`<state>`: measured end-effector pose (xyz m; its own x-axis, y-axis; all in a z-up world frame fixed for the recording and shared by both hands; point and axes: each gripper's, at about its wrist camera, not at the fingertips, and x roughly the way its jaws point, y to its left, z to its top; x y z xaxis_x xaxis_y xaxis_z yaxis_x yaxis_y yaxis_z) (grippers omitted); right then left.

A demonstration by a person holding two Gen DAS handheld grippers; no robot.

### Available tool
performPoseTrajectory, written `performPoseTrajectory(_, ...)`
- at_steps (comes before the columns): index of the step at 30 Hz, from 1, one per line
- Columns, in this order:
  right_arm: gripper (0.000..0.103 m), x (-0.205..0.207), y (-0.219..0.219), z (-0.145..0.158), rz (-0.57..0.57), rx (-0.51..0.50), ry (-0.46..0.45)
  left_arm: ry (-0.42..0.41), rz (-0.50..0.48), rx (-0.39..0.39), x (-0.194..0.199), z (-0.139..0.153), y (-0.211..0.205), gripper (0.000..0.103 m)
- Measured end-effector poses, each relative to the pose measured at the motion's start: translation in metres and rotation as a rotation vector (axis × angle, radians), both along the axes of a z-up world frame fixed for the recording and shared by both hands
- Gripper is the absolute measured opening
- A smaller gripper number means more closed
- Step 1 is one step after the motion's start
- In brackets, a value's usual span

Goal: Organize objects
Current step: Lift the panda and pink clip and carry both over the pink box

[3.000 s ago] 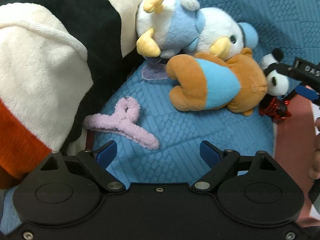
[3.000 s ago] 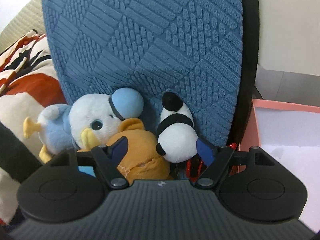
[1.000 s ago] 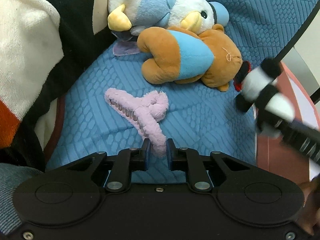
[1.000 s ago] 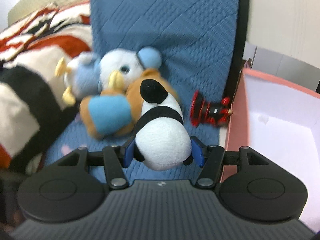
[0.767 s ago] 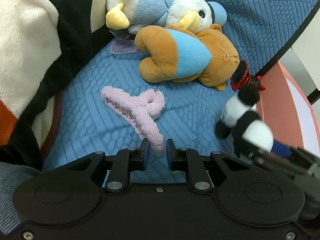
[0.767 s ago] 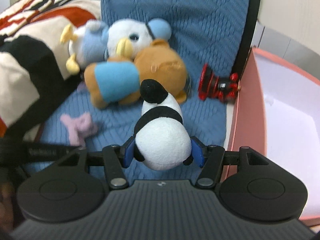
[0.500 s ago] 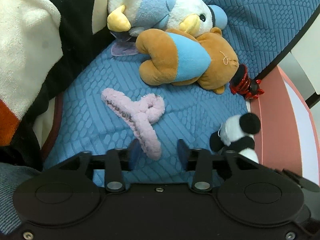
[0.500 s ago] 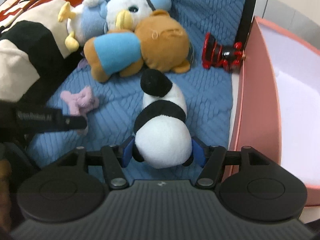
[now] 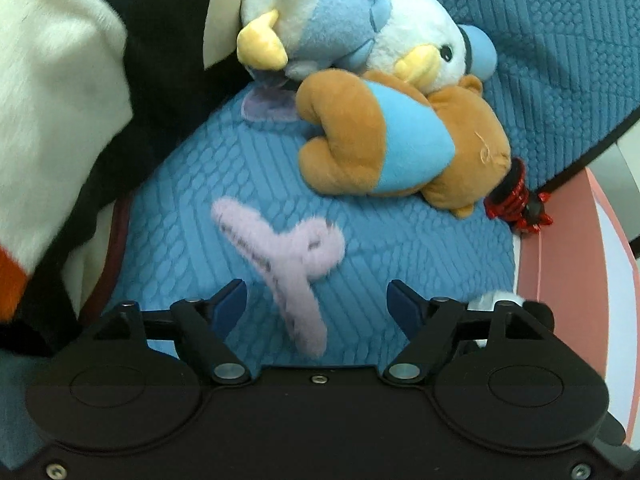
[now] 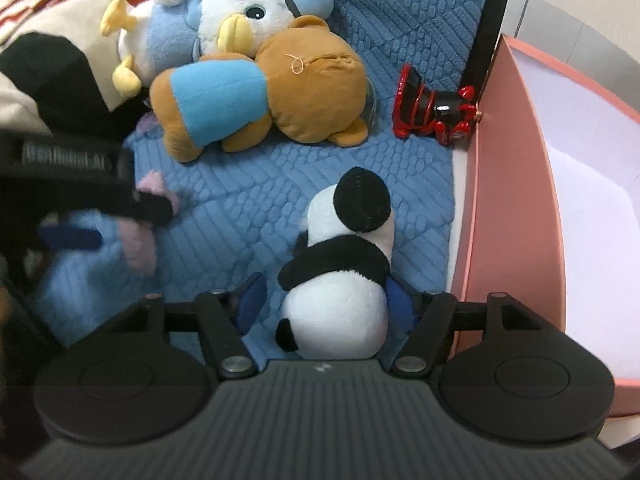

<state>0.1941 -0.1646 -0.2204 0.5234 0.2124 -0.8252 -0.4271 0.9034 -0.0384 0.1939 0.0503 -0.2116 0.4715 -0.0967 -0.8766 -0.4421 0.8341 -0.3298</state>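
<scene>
A fuzzy pink hair claw [image 9: 286, 262] lies on the blue quilted cushion [image 9: 192, 184], its end between the spread fingers of my open left gripper [image 9: 316, 304]. A panda plush [image 10: 344, 276] rests on the cushion between the fingers of my right gripper [image 10: 324, 298], which has opened; the left finger stands clear of it. A brown bear plush [image 9: 392, 148] and a white-and-blue duck plush [image 9: 360, 24] lie together at the back. A red and black toy [image 10: 434, 110] sits by the pink box [image 10: 516, 216]. The left gripper [image 10: 80, 208] shows blurred in the right wrist view.
A striped white, black and orange blanket [image 9: 60, 100] is piled on the left. An upright blue quilted cushion [image 10: 408, 12] with a black edge stands behind the toys. The pink box with a white inside borders the cushion on the right.
My left gripper has opened and let go of the pink hair claw, which now lies on the cushion. My right gripper has lowered the panda onto the cushion and loosened around it.
</scene>
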Motion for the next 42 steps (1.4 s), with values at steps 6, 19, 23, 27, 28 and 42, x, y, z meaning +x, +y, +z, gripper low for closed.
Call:
performPoseTrajectory(6, 0.055, 0.015, 0.005, -0.008, -0.007, -0.05, -0.023, 0.026, 0.001, 0.023, 0.022, -0.007, 0.006, 0.077)
performPoseTrajectory(19, 0.055, 0.016, 0.001, 0.005, -0.029, 0.09, 0.02, 0.055, -0.022, 0.147, 0.038, -0.022, -0.001, 0.06)
performPoseTrajectory(23, 0.055, 0.016, 0.004, 0.005, -0.016, 0.105, 0.019, 0.037, -0.03, 0.163, 0.036, -0.023, -0.001, 0.06)
performPoseTrajectory(27, 0.055, 0.016, 0.005, 0.001, -0.024, 0.115, 0.035, 0.02, -0.045, 0.165, 0.032, -0.022, -0.002, 0.06)
performPoseTrajectory(28, 0.055, 0.016, 0.004, 0.001, -0.028, 0.121, 0.041, 0.011, -0.049, 0.156, 0.031, -0.02, -0.001, 0.06)
performPoseTrajectory(42, 0.055, 0.015, -0.009, 0.015, -0.077, 0.179, 0.094, -0.056, -0.174, 0.08, 0.011, 0.008, -0.015, 0.06)
